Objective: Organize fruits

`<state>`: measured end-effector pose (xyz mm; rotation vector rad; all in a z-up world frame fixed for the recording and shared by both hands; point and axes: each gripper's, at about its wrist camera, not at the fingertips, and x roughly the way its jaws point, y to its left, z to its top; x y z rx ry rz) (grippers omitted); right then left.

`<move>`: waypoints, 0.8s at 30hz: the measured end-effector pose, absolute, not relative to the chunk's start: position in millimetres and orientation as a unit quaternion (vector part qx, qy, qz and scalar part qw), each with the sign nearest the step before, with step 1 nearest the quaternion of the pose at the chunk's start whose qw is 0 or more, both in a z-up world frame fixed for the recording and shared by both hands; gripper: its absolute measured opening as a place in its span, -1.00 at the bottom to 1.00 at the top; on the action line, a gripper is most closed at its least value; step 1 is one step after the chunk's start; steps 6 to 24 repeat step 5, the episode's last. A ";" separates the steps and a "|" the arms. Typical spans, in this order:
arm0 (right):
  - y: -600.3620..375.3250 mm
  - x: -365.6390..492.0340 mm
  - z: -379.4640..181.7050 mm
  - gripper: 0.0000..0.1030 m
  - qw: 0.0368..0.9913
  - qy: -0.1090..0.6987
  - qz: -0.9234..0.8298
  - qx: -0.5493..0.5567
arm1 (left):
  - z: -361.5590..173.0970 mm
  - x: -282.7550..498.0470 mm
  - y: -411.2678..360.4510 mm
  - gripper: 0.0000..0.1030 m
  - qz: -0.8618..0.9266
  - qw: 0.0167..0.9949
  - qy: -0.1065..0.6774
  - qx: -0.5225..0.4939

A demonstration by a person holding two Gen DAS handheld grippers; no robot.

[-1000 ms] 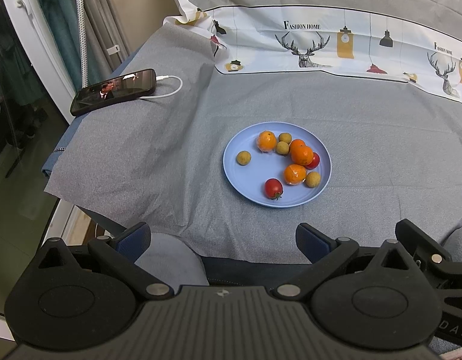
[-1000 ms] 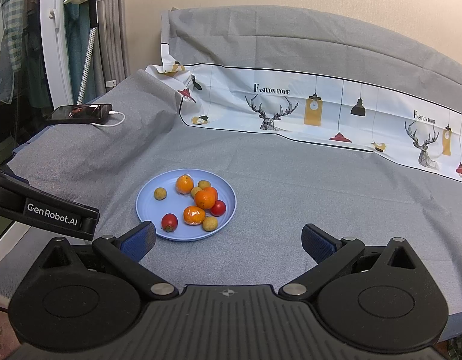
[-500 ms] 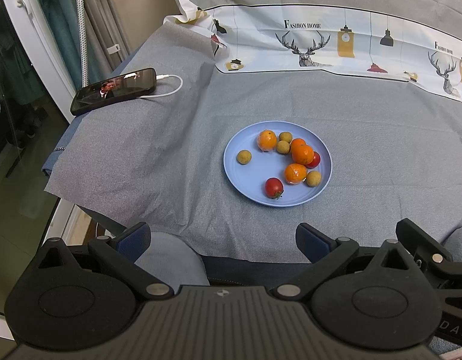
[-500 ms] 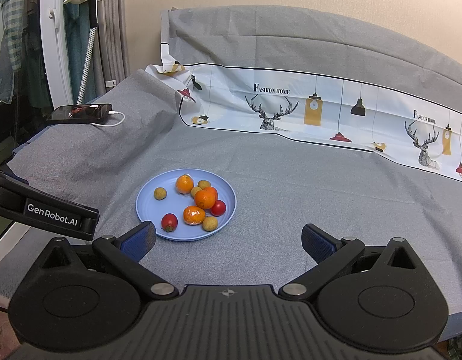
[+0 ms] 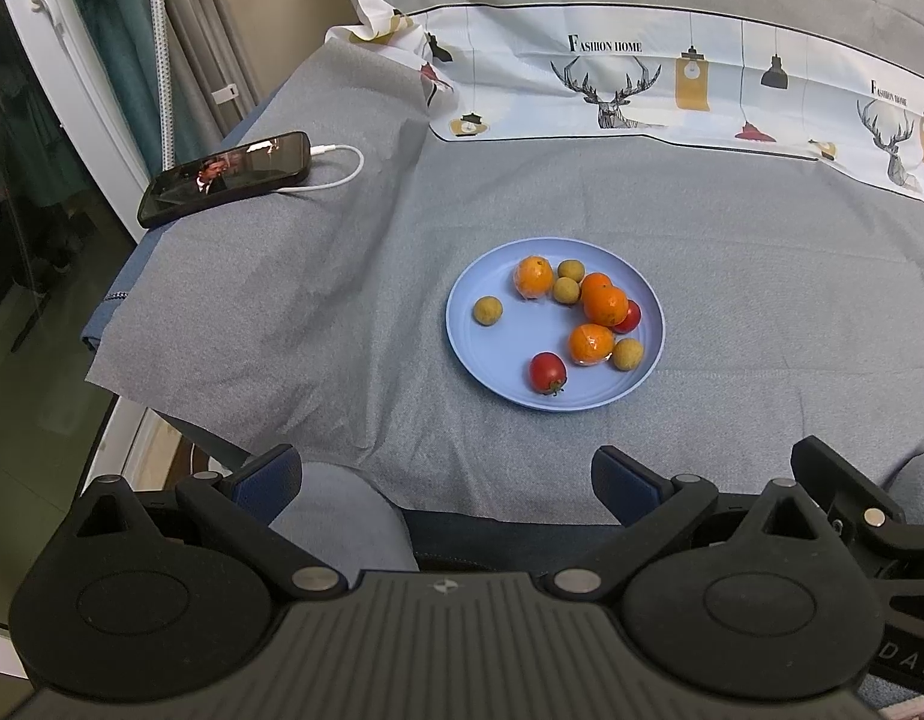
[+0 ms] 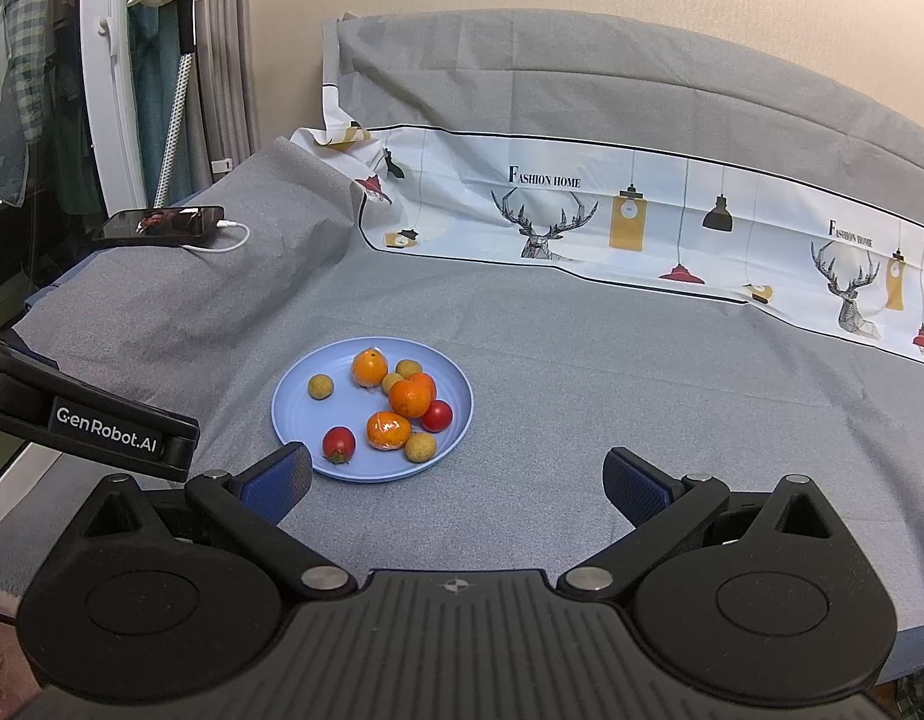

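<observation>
A light blue plate (image 5: 498, 372) (image 6: 300, 414) lies on the grey cloth and holds mixed fruit: three oranges (image 5: 606, 305) (image 6: 410, 398), two red tomatoes (image 5: 547, 372) (image 6: 339, 443) and several small yellow-brown round fruits (image 5: 488, 310) (image 6: 320, 386). My left gripper (image 5: 447, 480) hangs open near the table's front edge, well short of the plate, with nothing between its fingers. My right gripper (image 6: 456, 483) is open too, just in front and to the right of the plate, also holding nothing.
A black phone (image 5: 225, 177) (image 6: 160, 225) with a white charging cable lies at the far left of the grey cloth. A white printed cloth strip (image 6: 642, 228) runs along the back. The body of the left gripper (image 6: 90, 426) shows at the left of the right wrist view.
</observation>
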<state>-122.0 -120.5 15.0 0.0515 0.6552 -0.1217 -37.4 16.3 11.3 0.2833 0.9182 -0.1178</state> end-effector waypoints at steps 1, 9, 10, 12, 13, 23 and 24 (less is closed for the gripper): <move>-120.4 -122.0 15.1 0.99 0.945 0.321 -0.060 0.025 | 11.4 -37.5 16.5 0.99 -0.056 0.885 0.441 0.136; -120.4 -121.8 15.0 0.99 0.945 0.322 -0.059 0.025 | 11.7 -37.0 15.1 0.99 -0.052 0.886 0.439 0.138; -120.4 -121.8 15.0 0.99 0.945 0.322 -0.059 0.025 | 11.7 -37.0 15.1 0.99 -0.052 0.886 0.439 0.138; -120.4 -121.8 15.0 0.99 0.945 0.322 -0.059 0.025 | 11.7 -37.0 15.1 0.99 -0.052 0.886 0.439 0.138; -120.4 -121.8 15.0 0.99 0.945 0.322 -0.059 0.025 | 11.7 -37.0 15.1 0.99 -0.052 0.886 0.439 0.138; -120.4 -121.8 15.0 0.99 0.945 0.322 -0.059 0.025 | 11.7 -37.0 15.1 0.99 -0.052 0.886 0.439 0.138; -120.4 -121.8 15.0 0.99 0.945 0.322 -0.059 0.025 | 11.7 -37.0 15.1 0.99 -0.052 0.886 0.439 0.138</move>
